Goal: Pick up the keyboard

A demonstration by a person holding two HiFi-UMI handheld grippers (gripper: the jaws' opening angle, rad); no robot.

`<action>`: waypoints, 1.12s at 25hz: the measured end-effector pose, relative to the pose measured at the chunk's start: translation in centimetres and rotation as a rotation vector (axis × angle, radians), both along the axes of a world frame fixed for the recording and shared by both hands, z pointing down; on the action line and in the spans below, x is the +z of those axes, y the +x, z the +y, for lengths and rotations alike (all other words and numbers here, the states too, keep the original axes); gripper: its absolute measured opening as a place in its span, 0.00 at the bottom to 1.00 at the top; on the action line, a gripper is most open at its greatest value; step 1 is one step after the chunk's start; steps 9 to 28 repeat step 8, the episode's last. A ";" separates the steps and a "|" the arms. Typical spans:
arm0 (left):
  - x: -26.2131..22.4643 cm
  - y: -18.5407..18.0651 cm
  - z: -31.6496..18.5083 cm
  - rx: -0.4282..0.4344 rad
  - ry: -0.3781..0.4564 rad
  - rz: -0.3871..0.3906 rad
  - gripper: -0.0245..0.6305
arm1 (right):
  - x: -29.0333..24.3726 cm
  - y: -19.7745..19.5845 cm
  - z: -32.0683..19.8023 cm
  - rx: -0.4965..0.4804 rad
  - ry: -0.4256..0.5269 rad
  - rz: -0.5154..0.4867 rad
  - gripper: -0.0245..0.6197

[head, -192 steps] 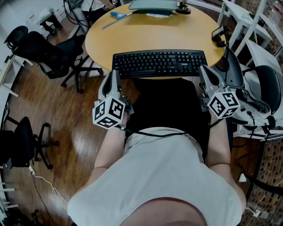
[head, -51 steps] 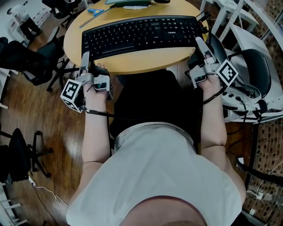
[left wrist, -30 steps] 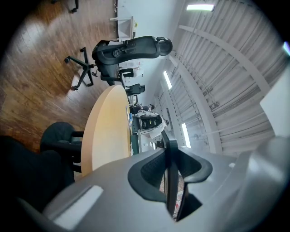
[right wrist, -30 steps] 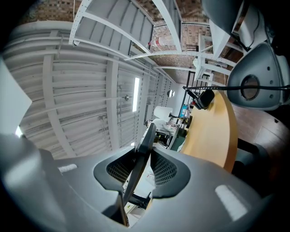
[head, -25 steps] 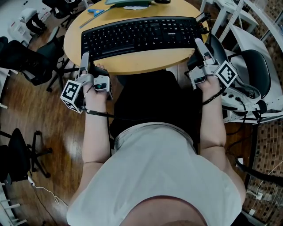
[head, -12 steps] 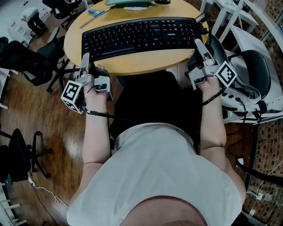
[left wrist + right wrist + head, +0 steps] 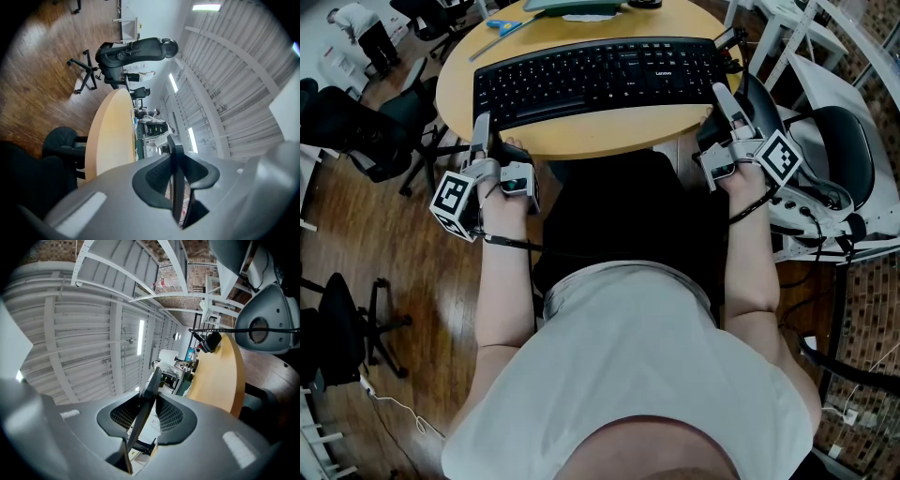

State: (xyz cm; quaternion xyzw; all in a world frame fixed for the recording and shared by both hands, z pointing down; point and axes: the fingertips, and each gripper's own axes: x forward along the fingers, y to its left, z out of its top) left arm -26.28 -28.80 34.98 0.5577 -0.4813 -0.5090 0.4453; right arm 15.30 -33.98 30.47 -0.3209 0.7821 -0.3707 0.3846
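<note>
A black keyboard point(image 7: 600, 75) hangs level a little above the round wooden table point(image 7: 609, 133), held by both ends. My left gripper point(image 7: 481, 122) is shut on its left end, my right gripper point(image 7: 721, 92) on its right end. In the left gripper view the keyboard point(image 7: 177, 187) is a thin dark slab pinched between the jaws. The right gripper view has the keyboard point(image 7: 143, 420) clamped edge-on in the same way. The keys face up toward the head view.
Black office chairs point(image 7: 366, 122) stand left of the table, and another chair point(image 7: 853, 159) and a white frame point(image 7: 806, 37) stand to the right. A blue tool point(image 7: 502, 25) and a monitor base point(image 7: 572, 5) lie at the table's far side. The person's lap is below the table edge.
Nothing has moved over the last two seconds. In the oldest frame the keyboard lay on the table with both grippers at its near corners; now they clamp its ends and it is raised.
</note>
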 end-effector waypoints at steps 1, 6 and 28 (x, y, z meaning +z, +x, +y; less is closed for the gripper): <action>0.0 0.0 0.0 -0.001 -0.001 0.000 0.64 | 0.0 0.0 0.0 0.000 -0.001 0.002 0.21; -0.1 0.0 0.0 -0.005 -0.005 0.000 0.64 | 0.1 0.0 -0.1 -0.002 -0.006 0.002 0.21; 0.0 0.0 0.1 -0.004 -0.005 0.000 0.64 | 0.0 0.0 -0.2 -0.005 -0.005 0.002 0.21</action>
